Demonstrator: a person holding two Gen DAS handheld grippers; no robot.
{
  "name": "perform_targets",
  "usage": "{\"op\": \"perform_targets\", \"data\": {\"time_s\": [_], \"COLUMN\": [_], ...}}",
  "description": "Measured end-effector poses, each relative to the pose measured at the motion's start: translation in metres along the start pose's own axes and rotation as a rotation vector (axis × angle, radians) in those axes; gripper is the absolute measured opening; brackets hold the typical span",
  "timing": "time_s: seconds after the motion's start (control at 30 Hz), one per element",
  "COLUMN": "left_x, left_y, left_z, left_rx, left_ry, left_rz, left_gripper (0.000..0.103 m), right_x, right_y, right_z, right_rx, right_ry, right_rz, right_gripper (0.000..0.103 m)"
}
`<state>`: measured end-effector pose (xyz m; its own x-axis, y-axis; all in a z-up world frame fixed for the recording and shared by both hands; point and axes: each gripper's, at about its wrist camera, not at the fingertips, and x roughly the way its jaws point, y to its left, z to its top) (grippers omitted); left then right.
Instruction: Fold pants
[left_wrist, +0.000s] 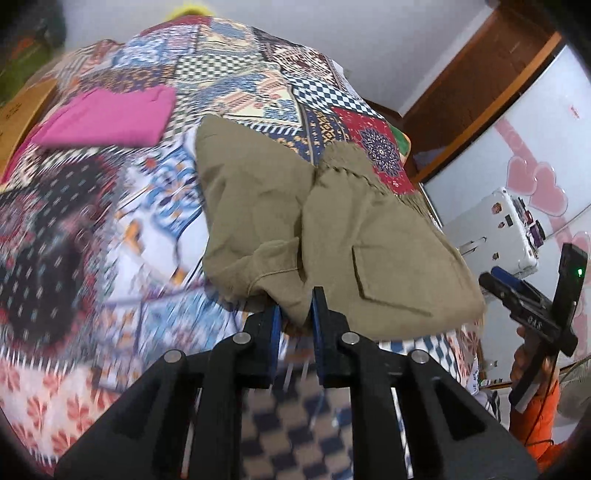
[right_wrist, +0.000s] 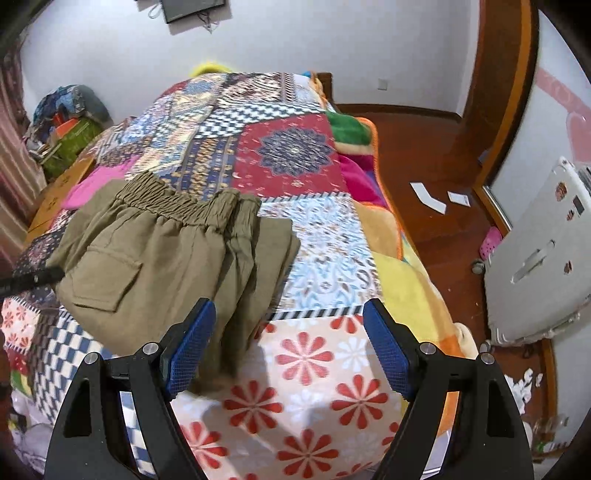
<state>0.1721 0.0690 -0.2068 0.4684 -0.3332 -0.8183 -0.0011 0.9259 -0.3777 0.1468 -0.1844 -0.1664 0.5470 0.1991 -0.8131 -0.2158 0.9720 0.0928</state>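
1. The pants (left_wrist: 332, 229), olive-khaki with a gathered elastic waistband and a flap pocket, lie partly folded on the bed (right_wrist: 295, 155), which carries a patchwork cover.
2. The left gripper (left_wrist: 295, 314) is nearly closed; its blue fingers (left_wrist: 275, 325) pinch a bunched edge of the pants at the near side of the garment.
3. The right gripper (right_wrist: 290, 350) stands wide open and holds nothing; its left finger (right_wrist: 190, 347) overlaps the near edge of the pants in the view, and contact cannot be determined.
4. A folded pink cloth (left_wrist: 107, 118) lies on the bed, far left of the pants.
5. A white suitcase (right_wrist: 539, 266) stands on the wooden floor, right of the bed.
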Motion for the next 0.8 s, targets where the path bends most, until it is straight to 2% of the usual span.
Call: {"op": "perform_targets", "data": {"time_s": [0.17, 0.27, 0.3, 0.4, 0.47, 0.57, 0.67, 0.8], "left_x": [-0.022, -0.034, -0.036, -0.049, -0.055, -0.056, -0.046, -0.020], "left_y": [0.009, 0.018, 0.022, 0.034, 0.034, 0.031, 0.018, 0.005], "left_z": [-0.022, -0.029, -0.030, -0.027, -0.021, -0.008, 0.005, 0.018], "left_rx": [-0.016, -0.008, -0.016, -0.047, -0.037, -0.017, 0.026, 0.076], "left_ry": [-0.016, -0.037, -0.041, -0.060, -0.086, -0.096, -0.090, -0.042], "left_rz": [0.032, 0.141, 0.144, 0.132, 0.142, 0.111, 0.078, 0.004], "left_gripper": [0.015, 0.015, 0.015, 0.015, 0.015, 0.016, 0.017, 0.017], "right_x": [-0.007, -0.009, -0.009, -0.007, -0.004, 0.000, 0.005, 0.025], "right_y": [0.025, 0.040, 0.046, 0.059, 0.067, 0.079, 0.086, 0.086], "right_z": [0.006, 0.009, 0.009, 0.013, 0.016, 0.019, 0.015, 0.008], "right_rx": [-0.056, -0.090, -0.101, -0.128, -0.142, -0.163, -0.185, -0.191], "right_ry": [-0.035, -0.055, -0.060, -0.068, -0.071, -0.077, -0.073, -0.007], "right_rz": [0.026, 0.042, 0.049, 0.064, 0.079, 0.095, 0.094, 0.101], "right_gripper": [0.079, 0.079, 0.080, 0.080, 0.080, 0.080, 0.079, 0.078]}}
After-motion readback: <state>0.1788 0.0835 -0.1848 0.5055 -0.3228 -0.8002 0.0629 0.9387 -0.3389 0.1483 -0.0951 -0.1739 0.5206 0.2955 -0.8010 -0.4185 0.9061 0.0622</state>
